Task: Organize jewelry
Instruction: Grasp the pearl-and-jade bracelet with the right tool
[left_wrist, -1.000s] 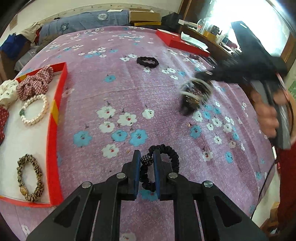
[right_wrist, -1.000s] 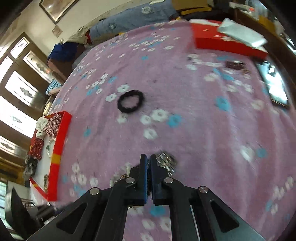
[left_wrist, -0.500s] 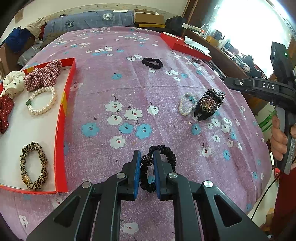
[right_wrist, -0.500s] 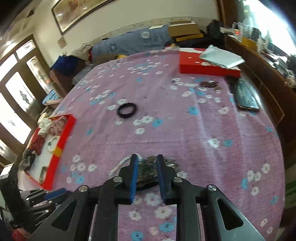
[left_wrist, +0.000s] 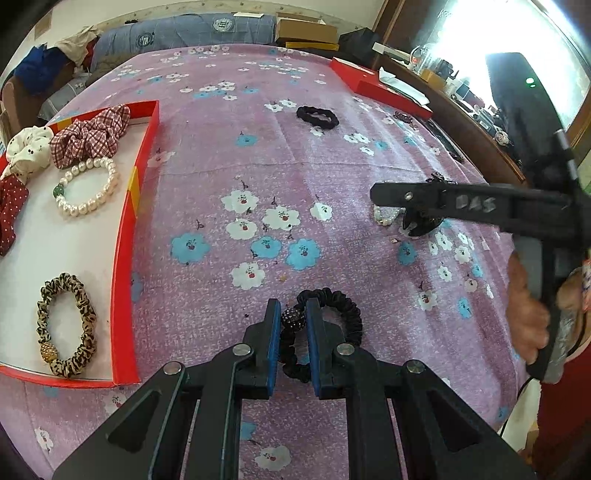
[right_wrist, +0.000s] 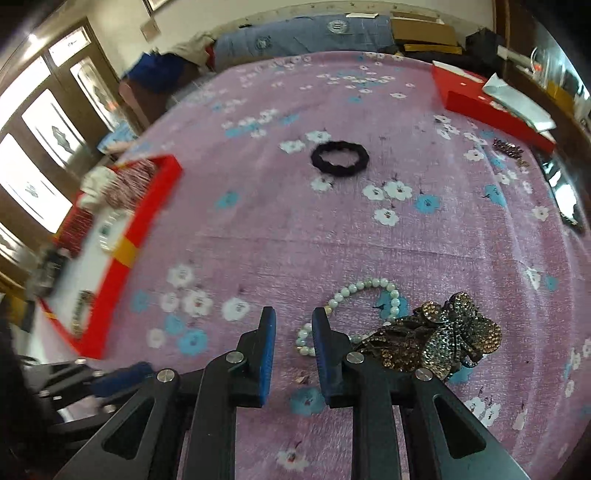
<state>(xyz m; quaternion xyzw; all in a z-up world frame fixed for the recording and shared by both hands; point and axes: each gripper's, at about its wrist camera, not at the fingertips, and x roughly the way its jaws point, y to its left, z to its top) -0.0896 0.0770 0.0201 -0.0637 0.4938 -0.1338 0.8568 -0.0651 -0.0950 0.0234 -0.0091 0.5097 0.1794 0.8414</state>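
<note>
Left tongs (left_wrist: 292, 320) pinch the sparkly black bead of a black ruffled hair tie (left_wrist: 334, 317), which lies on the purple flowered bedspread (left_wrist: 236, 155) just right of the red-walled white tray (left_wrist: 127, 236). Right tongs (right_wrist: 293, 325) stand spread and empty above the bedspread, the pale pearl bracelet (right_wrist: 364, 291) just beyond them and the rhinestone butterfly hair clip (right_wrist: 439, 338) to their right. A second black scrunchie (right_wrist: 340, 158) lies far off, well apart.

We see a soft cloth cover (right_wrist: 369, 236), a sparkly hair clip (right_wrist: 439, 339), shiny beads (right_wrist: 373, 286), maybe pearls, and a matt black scrunchie (left_wrist: 340, 314).
</note>
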